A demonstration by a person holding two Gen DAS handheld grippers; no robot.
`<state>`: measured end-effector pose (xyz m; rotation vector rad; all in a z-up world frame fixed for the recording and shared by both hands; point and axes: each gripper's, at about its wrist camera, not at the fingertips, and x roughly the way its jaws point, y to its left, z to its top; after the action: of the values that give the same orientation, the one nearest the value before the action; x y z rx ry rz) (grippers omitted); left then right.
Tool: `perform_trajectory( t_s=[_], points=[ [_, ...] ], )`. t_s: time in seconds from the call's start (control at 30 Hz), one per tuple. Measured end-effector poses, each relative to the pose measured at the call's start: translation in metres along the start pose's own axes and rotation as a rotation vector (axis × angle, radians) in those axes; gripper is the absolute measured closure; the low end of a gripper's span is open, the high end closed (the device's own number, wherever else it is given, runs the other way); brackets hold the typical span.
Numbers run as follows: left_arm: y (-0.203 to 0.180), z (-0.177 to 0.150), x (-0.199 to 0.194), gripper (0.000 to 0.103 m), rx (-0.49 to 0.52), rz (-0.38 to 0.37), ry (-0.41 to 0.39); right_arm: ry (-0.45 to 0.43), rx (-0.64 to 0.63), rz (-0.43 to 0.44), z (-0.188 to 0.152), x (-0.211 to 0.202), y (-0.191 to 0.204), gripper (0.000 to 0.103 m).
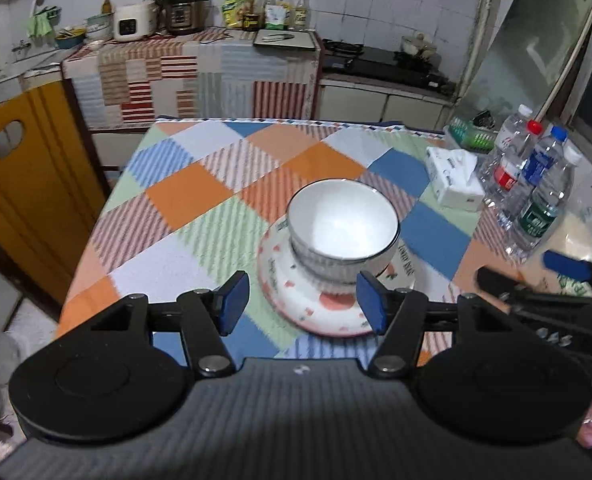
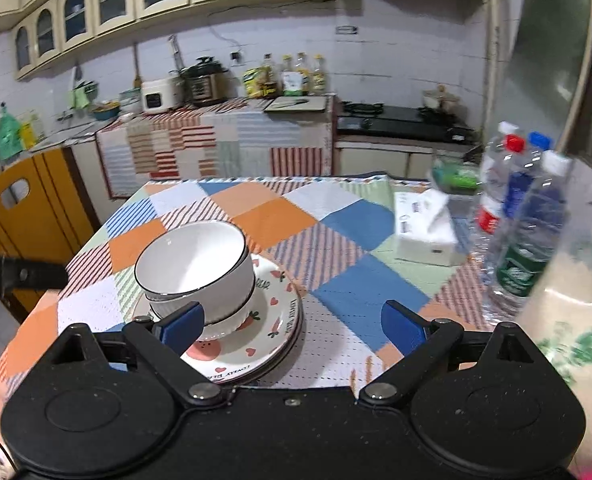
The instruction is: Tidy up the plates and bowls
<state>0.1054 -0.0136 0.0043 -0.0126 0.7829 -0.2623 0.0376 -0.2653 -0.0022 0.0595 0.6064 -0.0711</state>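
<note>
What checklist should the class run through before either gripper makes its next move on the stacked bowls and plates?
1. Left gripper open, holding nothing: ok.
2. Right gripper open, holding nothing: ok.
3. Bowls nested and upright on the plates: ok.
4. Plates stacked flat on the tablecloth: ok.
5. Water bottles and tissue pack stand apart from the stack: ok.
6. Number of plates in the stack: cannot tell.

L gripper [image 1: 302,300] & R gripper [image 2: 291,322]: fingers apart, holding nothing.
</note>
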Motion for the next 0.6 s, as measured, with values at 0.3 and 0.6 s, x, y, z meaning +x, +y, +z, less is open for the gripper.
perform_trajectory(
  t_s=[0.3, 0.6],
  points=[
    [0.009, -0.024, -0.039, 0.041, -0.032, 0.001, 0.005, -0.028, -0.083, -0.065, -0.004, -0.058, 0.017, 0.004],
    [0.019, -0.042, -0.044, 0.040, -0.038, 0.035, 0.017, -0.004, -0.102, -0.065, -0.014, -0.079, 0.028, 0.004]
  ],
)
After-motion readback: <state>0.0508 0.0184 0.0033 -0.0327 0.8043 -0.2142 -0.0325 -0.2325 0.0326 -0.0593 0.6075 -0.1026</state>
